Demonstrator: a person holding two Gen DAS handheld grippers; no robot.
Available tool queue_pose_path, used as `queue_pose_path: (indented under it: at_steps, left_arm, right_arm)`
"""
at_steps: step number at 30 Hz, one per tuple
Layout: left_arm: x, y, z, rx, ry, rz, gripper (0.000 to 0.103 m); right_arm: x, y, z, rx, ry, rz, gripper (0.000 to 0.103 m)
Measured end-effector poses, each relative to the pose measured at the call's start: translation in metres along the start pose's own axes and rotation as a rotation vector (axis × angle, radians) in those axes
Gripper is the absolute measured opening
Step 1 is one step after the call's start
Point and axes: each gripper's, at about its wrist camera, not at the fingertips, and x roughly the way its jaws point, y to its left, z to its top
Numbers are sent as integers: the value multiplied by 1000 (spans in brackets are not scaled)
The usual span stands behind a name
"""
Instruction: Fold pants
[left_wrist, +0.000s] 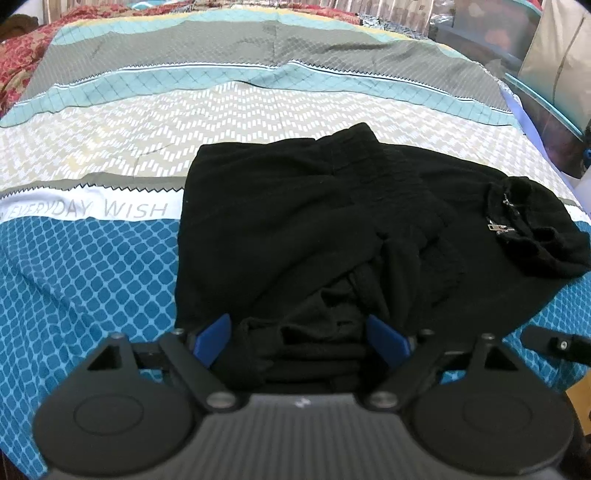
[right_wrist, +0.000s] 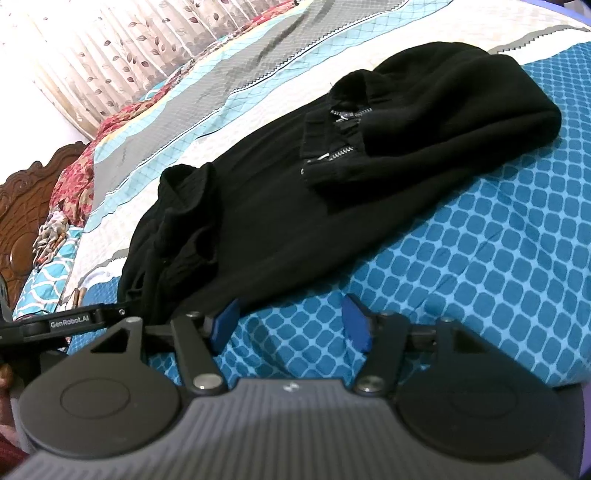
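Black pants (left_wrist: 295, 229) lie folded into a thick bundle on the bedsheet (left_wrist: 92, 280), mostly over the blue diamond-print band and reaching up into the cream zigzag band. "EVERYDAY WISH" lettering (left_wrist: 107, 210) sits just left of the bundle. Zipper (left_wrist: 498, 225) with metal teeth shows on the bundle's right end, next to a ribbed cuff or waistband edge.

Left gripper (left_wrist: 301, 339): jaws spread wide, blue pads on either side of the near folded edge of the pants. Cloth sits between the pads, but there is a visible gap at each pad, so not clamped.

Right gripper (right_wrist: 291, 325): jaws apart, nothing between them, only blue sheet below. Its left blue pad (right_wrist: 225, 321) is just beside the near hem of the pants; can't tell if it touches. Right pad is over bare sheet.

In the right wrist view the pants run diagonally away from the gripper, zipper (right_wrist: 345, 149) near the far end. Leaf-print curtain (right_wrist: 110, 55) behind the bed, carved wooden headboard (right_wrist: 22, 206) at left, red floral blanket (right_wrist: 77, 166) along the far side.
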Motion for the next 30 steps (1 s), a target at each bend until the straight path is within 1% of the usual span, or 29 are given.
queue_pose_path:
  at_steps: [5,10,13,14,15,16,17,20,23,28,29,30]
  left_arm:
    - [-2,0,1,-15,0,-4,84]
    - [-4,-1,3,-2,1,3,84]
    - [-10,-5,4,12,-13,19,84]
    - [-12,-6,6,19,-15,26,85]
    - [-14,-8,7,26,-16,34,90]
    - [-16,-9,9,29,-22,45,103]
    - [-20,-10,11,30,-38,46,103]
    - [-32,-15,20,49,-84,25,103]
    - [-41,-24,30,73,-124,3,102]
    - [-44,-34,43,81,-137,-46,101]
    - [-43,-35,45,81,-135,-52,101]
    - [-41,-37,47,79,-131,-57,101]
  right_arm:
    - [0,-1,0,8,-1,9,65]
    - [2,0,1,11,-1,22,68]
    - [3,2,1,11,-3,22,69]
    - [3,3,1,10,-4,22,69]
    - [1,4,2,10,-5,21,69]
    - [-1,6,2,3,-10,25,68]
    - [-3,7,3,-6,-20,32,68]
    - [-15,5,8,-11,-86,33,68]
    - [-33,-13,19,46,-165,2,68]
    - [-71,-61,35,171,-322,-60,69]
    - [-76,-72,36,209,-344,-65,70]
    - [-78,-81,37,243,-355,-64,74]
